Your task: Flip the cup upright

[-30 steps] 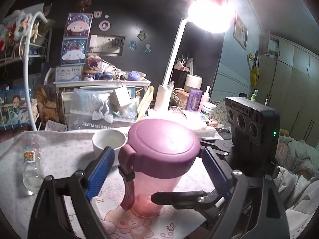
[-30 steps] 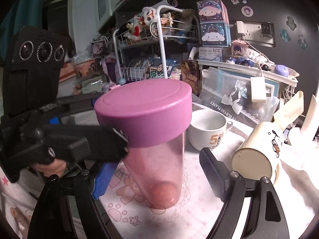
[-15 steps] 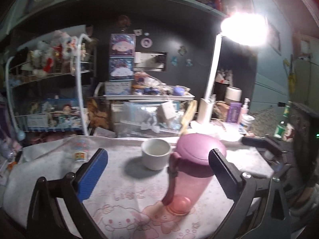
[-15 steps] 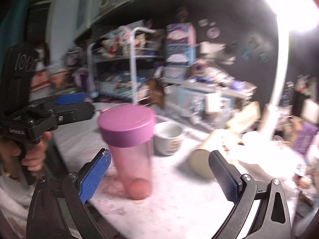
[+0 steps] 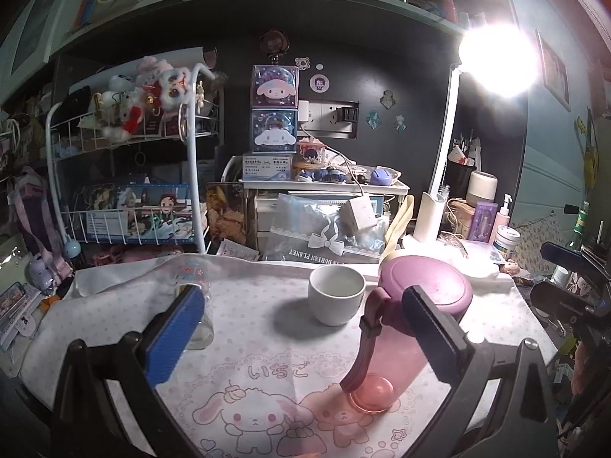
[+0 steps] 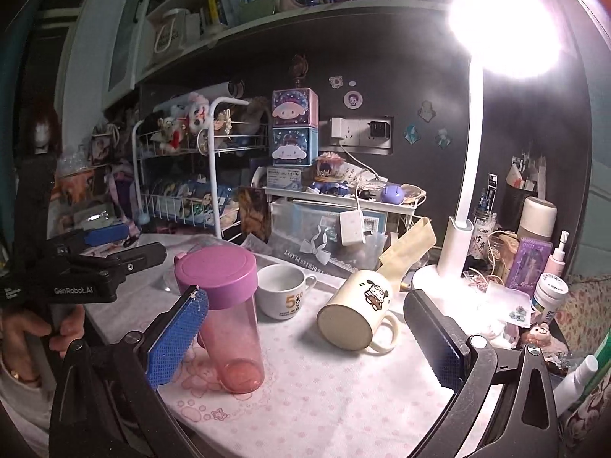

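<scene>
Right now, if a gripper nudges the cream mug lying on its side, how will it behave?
The cream mug may roll slightly, though its handle, low near the tablecloth, should stop it. It looks ceramic, so probably rigid, smooth and somewhat heavy. Both grippers are open, away from it.

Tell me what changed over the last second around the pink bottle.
Both grippers, left gripper and right gripper, backed off from the pink bottle, jaws open. The bottle stays upright; the white cup stays upright; the cream mug stays on its side.

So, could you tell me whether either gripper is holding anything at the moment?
No: the left gripper and right gripper are both open and empty; the pink bottle stands free.
</scene>
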`<action>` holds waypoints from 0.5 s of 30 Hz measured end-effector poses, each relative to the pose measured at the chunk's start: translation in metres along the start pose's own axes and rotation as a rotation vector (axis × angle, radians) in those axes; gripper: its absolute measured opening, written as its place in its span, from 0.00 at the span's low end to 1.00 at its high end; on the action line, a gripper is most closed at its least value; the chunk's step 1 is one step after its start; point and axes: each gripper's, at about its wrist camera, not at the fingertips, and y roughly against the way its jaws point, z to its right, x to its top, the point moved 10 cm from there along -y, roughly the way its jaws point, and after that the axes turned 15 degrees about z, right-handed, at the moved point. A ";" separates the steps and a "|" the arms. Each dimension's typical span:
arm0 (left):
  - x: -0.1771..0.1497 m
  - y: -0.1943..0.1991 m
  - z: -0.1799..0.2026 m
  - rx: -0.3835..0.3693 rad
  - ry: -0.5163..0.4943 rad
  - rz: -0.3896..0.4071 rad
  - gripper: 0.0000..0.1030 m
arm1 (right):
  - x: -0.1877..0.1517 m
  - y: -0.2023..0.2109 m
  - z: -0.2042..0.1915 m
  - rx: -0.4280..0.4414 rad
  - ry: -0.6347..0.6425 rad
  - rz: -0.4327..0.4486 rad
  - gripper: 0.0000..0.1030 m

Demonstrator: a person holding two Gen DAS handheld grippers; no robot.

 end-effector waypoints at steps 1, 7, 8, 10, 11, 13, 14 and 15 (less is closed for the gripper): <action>0.000 0.000 0.000 0.000 -0.001 0.000 0.99 | 0.000 0.000 0.000 0.002 0.000 -0.001 0.99; 0.000 0.000 0.000 -0.002 0.002 0.001 0.99 | 0.000 0.000 0.000 0.003 -0.001 -0.001 0.99; 0.000 0.000 0.000 -0.003 0.005 0.002 0.99 | 0.000 0.000 0.000 0.004 -0.002 0.000 0.99; 0.000 0.000 -0.001 -0.002 0.003 0.001 0.99 | 0.001 0.000 0.000 0.004 -0.003 0.001 0.99; 0.000 0.000 -0.001 -0.002 0.002 0.001 0.99 | 0.000 -0.001 0.001 0.004 -0.002 0.000 0.99; 0.001 0.001 -0.003 0.000 0.002 0.006 0.99 | 0.001 0.000 0.000 0.001 -0.007 0.002 0.99; 0.001 0.001 -0.003 0.001 0.002 0.007 0.99 | 0.001 0.000 0.000 0.001 -0.010 0.001 0.99; 0.001 0.001 -0.003 0.000 0.001 0.005 0.99 | 0.001 0.000 0.000 0.002 -0.010 0.001 0.99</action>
